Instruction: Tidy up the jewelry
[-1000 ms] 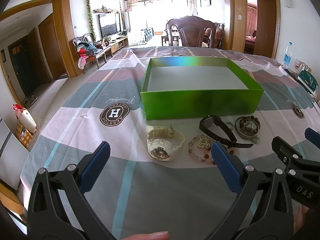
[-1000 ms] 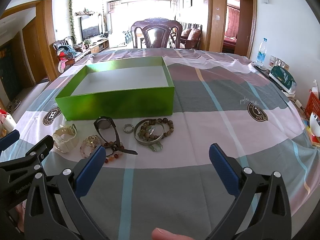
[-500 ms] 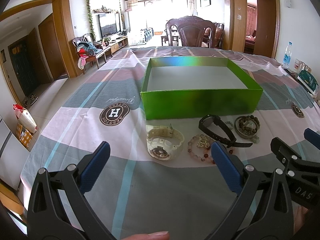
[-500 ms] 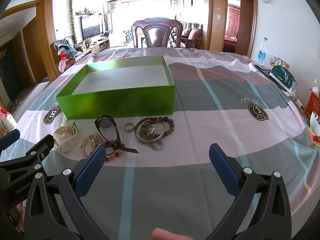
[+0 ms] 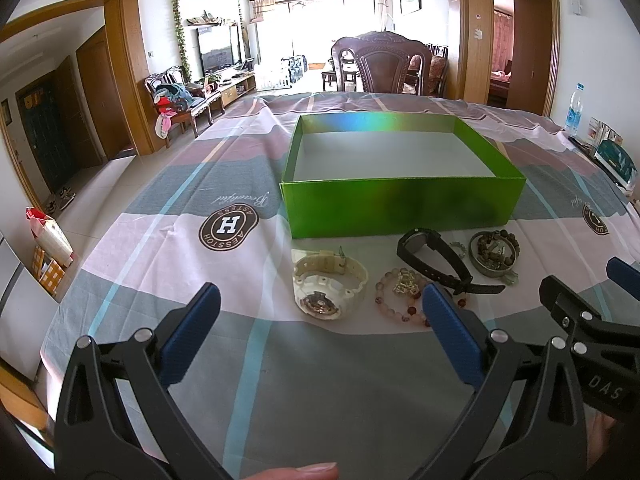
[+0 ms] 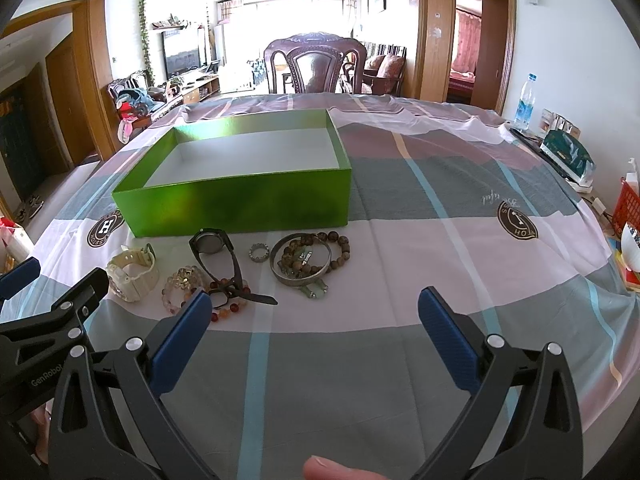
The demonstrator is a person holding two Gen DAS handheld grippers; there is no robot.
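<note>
Pre-grasp: both grippers hover short of the jewelry row at the desk's near edge, nothing picked.

Left gripper (image 5: pixel 320 312) spread wide, empty, touching nothing; white watch (image 5: pixel 329 282) sits framed just ahead of its fingers, so it looks like the first pick. Go down over the case or strap, close across the band, lift clear of the pink bead bracelet (image 5: pixel 400 294) beside it, drop in the green box (image 5: pixel 400 206) just behind. Right gripper (image 6: pixel 314 312) also wide, empty; black watch (image 6: pixel 218 258), small ring (image 6: pixel 259 253), metal bangle (image 6: pixel 300 260) with brown beads lie ahead-left. Box holds nothing yet. Risk: the black watch's strap overlaps the orange beads (image 6: pixel 230 308), could snag.
</note>
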